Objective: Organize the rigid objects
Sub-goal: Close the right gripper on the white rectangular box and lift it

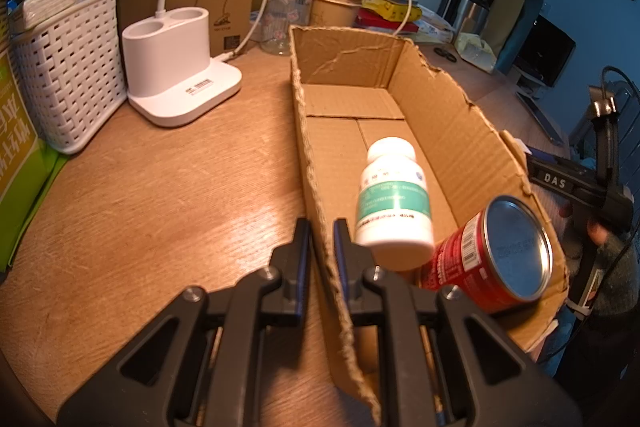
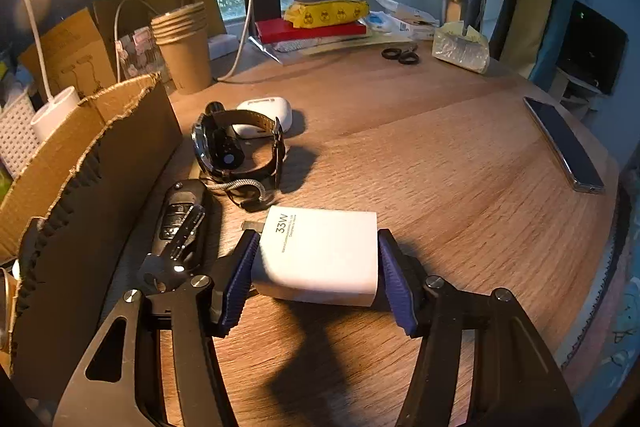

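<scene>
white charger (image 2: 320,255) between right gripper (image 2: 316,275) pads, touching; left gripper (image 1: 322,259) clamps cardboard box (image 1: 452,131) wall.

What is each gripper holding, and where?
Left gripper: cardboard box, pinched on its near side wall. Right gripper: white charger, by its two sides.

pill bottle (image 1: 394,201): white, green label band | can (image 1: 492,255): red, barcode | charger (image 2: 320,255): white, upper-face grey print | basket (image 1: 68,75): white lattice, left | bench (image 2: 440,147): brown woodgrain
</scene>
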`<state>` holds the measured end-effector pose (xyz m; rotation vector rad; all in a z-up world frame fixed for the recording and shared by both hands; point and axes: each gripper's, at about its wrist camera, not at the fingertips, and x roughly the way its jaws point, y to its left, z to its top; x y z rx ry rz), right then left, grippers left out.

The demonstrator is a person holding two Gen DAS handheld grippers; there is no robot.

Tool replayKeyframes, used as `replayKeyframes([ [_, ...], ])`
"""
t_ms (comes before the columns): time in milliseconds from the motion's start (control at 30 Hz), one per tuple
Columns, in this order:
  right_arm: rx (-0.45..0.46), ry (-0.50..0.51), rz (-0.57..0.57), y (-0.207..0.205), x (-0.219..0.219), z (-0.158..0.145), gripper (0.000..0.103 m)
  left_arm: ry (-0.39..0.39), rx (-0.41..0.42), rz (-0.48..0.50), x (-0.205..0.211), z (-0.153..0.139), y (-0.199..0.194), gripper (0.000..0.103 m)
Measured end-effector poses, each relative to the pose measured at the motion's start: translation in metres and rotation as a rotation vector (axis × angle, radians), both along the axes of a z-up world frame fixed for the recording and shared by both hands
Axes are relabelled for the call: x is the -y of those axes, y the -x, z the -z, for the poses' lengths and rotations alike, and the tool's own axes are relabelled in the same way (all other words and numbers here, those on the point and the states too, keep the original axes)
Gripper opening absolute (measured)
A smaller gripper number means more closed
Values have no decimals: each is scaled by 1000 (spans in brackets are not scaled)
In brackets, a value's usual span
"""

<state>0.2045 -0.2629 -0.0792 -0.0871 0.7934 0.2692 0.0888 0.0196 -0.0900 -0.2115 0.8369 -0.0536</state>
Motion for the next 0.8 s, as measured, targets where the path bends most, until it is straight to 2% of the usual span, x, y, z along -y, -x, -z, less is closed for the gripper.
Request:
replayKeyframes([
  [200, 23, -35, -4, 6, 3, -6, 61, 0, 0, 0, 0, 0, 0, 13],
  [367, 75, -52, -19, 15, -1, -24, 60, 0, 0, 0, 0, 0, 0, 13],
  [800, 165, -71, -133, 41, -35, -67, 60, 0, -1, 0, 0, 0, 0, 13],
])
